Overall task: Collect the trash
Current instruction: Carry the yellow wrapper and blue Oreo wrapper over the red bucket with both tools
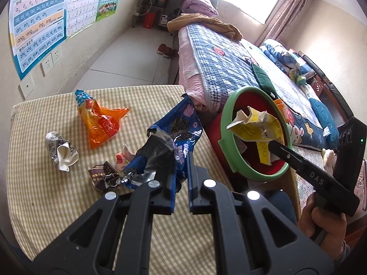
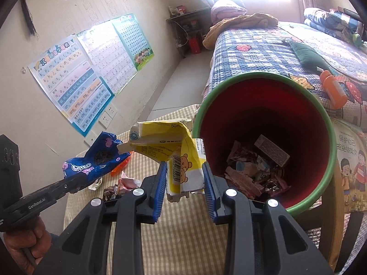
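My left gripper (image 1: 182, 167) is shut on a blue Oreo wrapper (image 1: 176, 128), which hangs above the checked table (image 1: 57, 206); the same wrapper (image 2: 96, 158) shows at the left of the right wrist view. My right gripper (image 2: 184, 171) is shut on a crumpled yellow carton (image 2: 174, 146), held just left of the bin's rim. In the left wrist view that carton (image 1: 254, 126) is over the mouth of the red bin with the green rim (image 1: 226, 114). The bin (image 2: 263, 114) has several scraps at its bottom.
On the table lie an orange wrapper (image 1: 101, 121), a crumpled white cup (image 1: 60, 151), a brown wrapper (image 1: 103, 176) and a small pink scrap (image 1: 121, 158). A bed with a checked quilt (image 1: 218, 68) runs behind the bin. An orange bottle (image 2: 332, 87) lies on the bed.
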Available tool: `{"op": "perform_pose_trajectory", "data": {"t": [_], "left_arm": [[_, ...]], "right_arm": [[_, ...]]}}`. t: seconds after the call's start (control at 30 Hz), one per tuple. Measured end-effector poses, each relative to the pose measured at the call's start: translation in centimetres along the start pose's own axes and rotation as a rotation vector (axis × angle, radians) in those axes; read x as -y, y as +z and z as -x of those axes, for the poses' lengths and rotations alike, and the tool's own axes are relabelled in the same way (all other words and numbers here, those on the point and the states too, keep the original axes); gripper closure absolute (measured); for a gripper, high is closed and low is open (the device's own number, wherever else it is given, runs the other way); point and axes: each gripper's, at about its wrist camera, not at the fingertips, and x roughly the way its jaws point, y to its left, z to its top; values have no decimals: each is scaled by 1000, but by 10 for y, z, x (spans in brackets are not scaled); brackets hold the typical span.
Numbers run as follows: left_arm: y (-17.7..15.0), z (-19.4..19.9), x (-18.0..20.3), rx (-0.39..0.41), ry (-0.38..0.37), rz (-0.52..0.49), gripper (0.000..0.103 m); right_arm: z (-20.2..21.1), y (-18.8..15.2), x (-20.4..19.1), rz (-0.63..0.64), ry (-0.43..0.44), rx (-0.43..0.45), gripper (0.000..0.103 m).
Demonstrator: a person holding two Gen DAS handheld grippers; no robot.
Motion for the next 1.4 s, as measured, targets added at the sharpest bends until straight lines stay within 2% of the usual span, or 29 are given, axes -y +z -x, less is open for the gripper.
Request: {"op": "perform_pose_trajectory", "data": {"t": [0.57, 1.03, 1.4], "left_arm": [[13, -34, 72, -33, -85, -106, 96], [20, -65, 126, -66, -132, -182, 96], [22, -86, 141, -94, -135, -199, 95]], "right_arm": [[32, 9, 80, -104, -103, 63, 73], [40, 8, 120, -146, -152, 75, 73], [34, 2, 131, -165, -146, 57, 72]]}}
